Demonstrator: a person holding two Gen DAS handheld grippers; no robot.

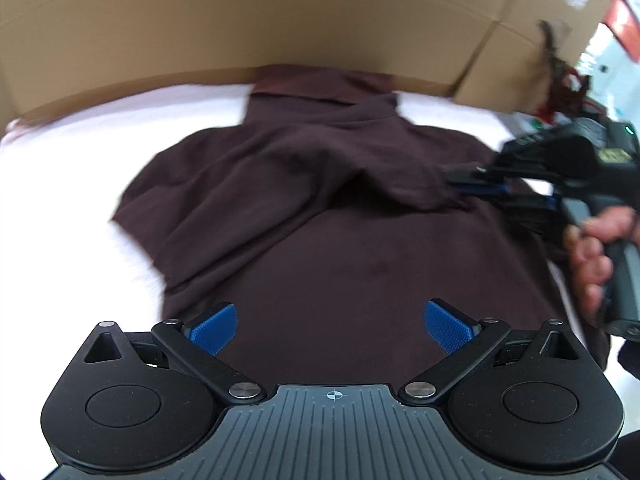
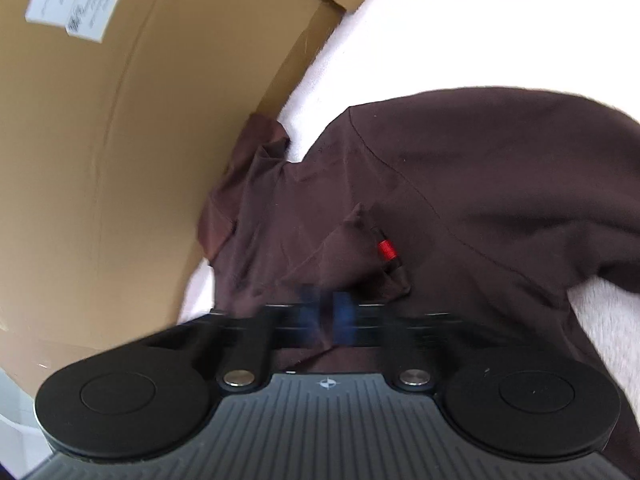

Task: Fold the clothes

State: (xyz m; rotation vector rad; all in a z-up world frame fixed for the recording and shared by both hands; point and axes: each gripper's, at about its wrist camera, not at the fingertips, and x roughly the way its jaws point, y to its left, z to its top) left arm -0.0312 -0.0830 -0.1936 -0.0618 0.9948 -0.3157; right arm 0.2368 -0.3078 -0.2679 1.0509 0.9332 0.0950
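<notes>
On the white table [image 1: 60, 160] a dark brown shirt [image 1: 312, 216] lies spread, its long axis running from the near edge away toward the cardboard box [image 1: 200, 20], collar end pointing at the box and touching its base. At the left, one short sleeve lies flat and points out over the white cover. In the middle, the left gripper [image 1: 330, 326] hovers over the lower body of the shirt, its blue-padded jaws spread wide with nothing between them. To the right, the other sleeve is lifted and drawn across the chest: the right gripper [image 1: 476, 188] has its jaws closed on that sleeve's edge. In the right wrist view the pads [image 2: 344, 312] are blurred but pressed together on a fold of brown cloth, with a small red tag [image 2: 386, 250] just beyond.
</notes>
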